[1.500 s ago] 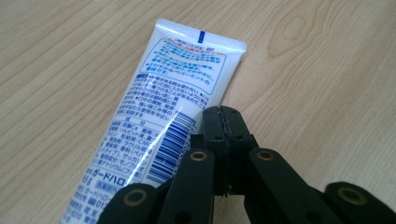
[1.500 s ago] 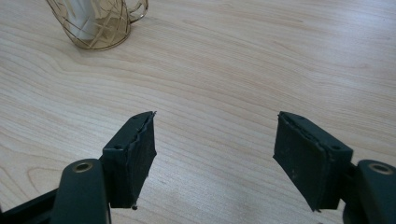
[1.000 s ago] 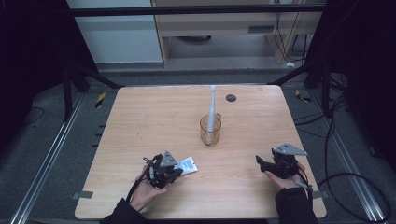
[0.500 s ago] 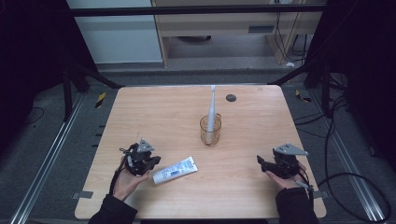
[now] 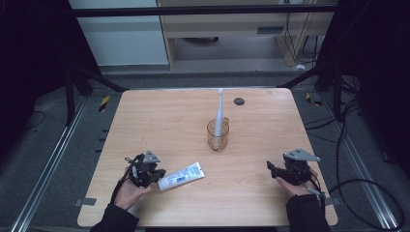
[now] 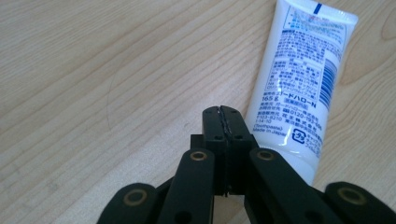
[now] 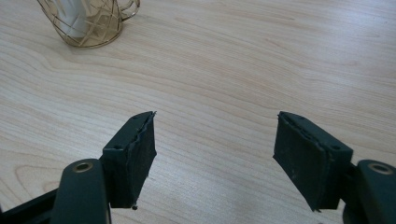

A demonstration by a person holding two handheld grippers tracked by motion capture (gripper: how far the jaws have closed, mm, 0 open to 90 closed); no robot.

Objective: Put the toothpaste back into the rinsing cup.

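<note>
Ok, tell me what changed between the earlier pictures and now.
The left gripper slid left along the table's near edge, off the tube, which was half hidden under it and now lies fully in view, turned a little. Its fingers are shut on nothing, beside the tube's end. The right gripper, open, the cup and the toothbrush stayed put.

High view overlooks the table; gripper views skim it closely.

Wire cup mid-worktop, toothbrush upright inside. Dark round disc near far edge. Cables on floor, right.
</note>
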